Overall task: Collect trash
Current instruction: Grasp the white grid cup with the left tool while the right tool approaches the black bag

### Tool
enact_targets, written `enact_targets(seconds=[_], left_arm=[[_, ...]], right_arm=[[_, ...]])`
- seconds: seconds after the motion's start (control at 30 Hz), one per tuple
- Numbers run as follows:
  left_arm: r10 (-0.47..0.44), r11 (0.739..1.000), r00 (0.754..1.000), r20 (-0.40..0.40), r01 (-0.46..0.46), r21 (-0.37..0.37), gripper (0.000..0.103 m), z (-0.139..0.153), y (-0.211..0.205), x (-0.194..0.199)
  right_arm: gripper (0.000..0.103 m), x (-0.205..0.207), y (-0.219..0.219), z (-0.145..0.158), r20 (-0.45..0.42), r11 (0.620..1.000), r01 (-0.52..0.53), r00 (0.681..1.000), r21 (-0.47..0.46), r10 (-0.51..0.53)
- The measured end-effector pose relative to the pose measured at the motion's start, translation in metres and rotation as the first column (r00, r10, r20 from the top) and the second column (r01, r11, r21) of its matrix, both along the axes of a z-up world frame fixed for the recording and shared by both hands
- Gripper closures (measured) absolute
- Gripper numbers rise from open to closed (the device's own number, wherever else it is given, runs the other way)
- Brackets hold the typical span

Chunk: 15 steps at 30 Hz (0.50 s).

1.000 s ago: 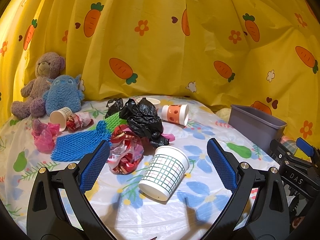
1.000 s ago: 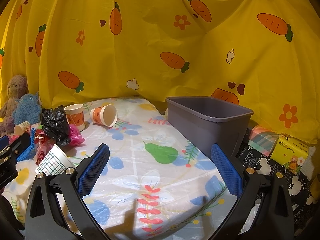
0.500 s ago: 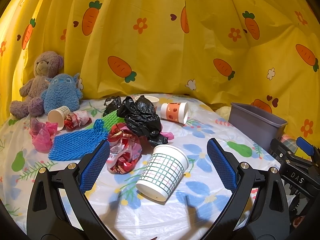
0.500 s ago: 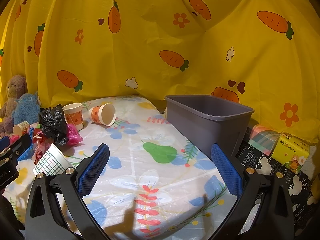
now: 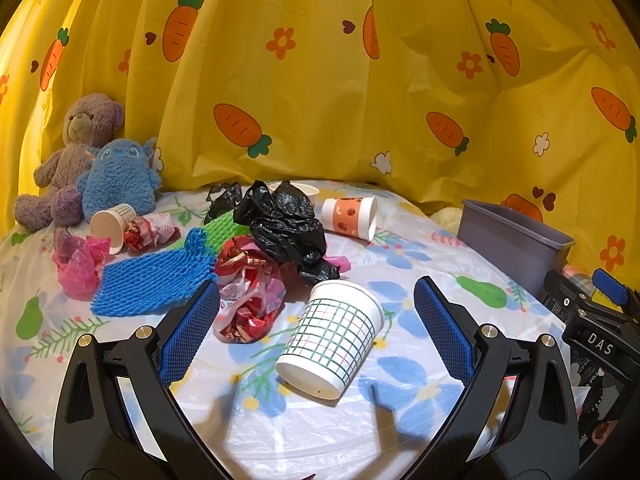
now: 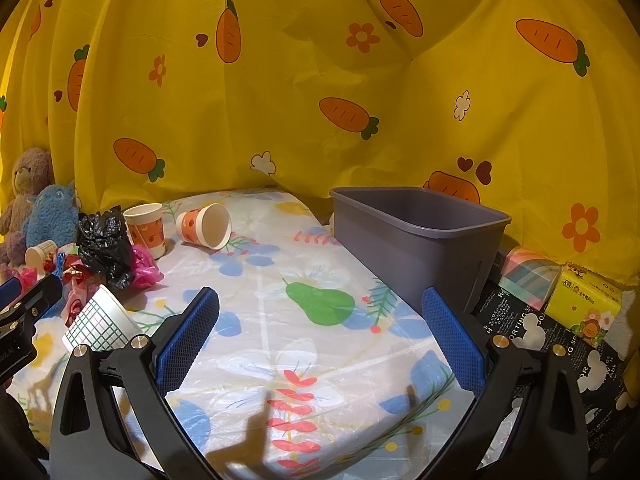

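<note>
You are holding the left tool (image 5: 316, 334) spread wide, gripping nothing, over the table (image 5: 420, 268) with its flower-and-pear printed cover. A white cup with a green grid pattern (image 5: 332, 342) is lying tipped on its side between the two blue pads, its base pointing toward you, and neither pad is touching it. Just behind it, a crumpled red and white wrapper (image 5: 250, 294) is sitting against a black plastic bag (image 5: 286, 226), with blue foam netting (image 5: 154, 278) and green netting (image 5: 218, 228) spreading out to the left. An orange-printed paper cup (image 5: 350, 218) is lying on its side behind the bag. Farther left, pink plastic (image 5: 78, 264) and a small cup (image 5: 110, 224) are resting near a brown teddy bear (image 5: 70, 152) and a blue plush toy (image 5: 118, 180).

You are holding the right tool (image 6: 320, 340) equally spread and empty above a bare stretch of the cover. The grey bin (image 6: 416, 240) is standing at the table's right edge, beyond the right pad, well apart from the trash pile.
</note>
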<state>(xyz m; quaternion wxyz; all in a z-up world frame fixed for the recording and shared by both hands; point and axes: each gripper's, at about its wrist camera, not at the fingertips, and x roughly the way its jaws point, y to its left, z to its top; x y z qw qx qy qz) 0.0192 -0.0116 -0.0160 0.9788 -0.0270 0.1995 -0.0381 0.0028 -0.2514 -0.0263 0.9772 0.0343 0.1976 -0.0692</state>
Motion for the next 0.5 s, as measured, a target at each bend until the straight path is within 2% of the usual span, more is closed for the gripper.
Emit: enact_targets(seconds=[0.2, 0.37, 0.5], left_arm=[[-0.070, 0.997, 0.997, -0.042, 0.069, -0.023, 0.007, -0.017, 0.004, 0.008], [-0.088, 0.996, 0.991, -0.100, 0.087, -0.018, 0.007, -0.030, 0.005, 0.022], [-0.113, 0.993, 0.981, -0.158, 0.105, -0.055, 0.007, -0.039, 0.008, 0.034]], right_arm=[[0.005, 0.004, 0.002, -0.004, -0.003, 1.000, -0.019, 1.000, 0.002, 0.019], [0.005, 0.006, 0.011, -0.008, -0.012, 0.999, -0.053, 0.999, 0.001, 0.053], [0.005, 0.009, 0.016, -0.009, -0.013, 0.997, -0.078, 0.997, 0.006, 0.078]])
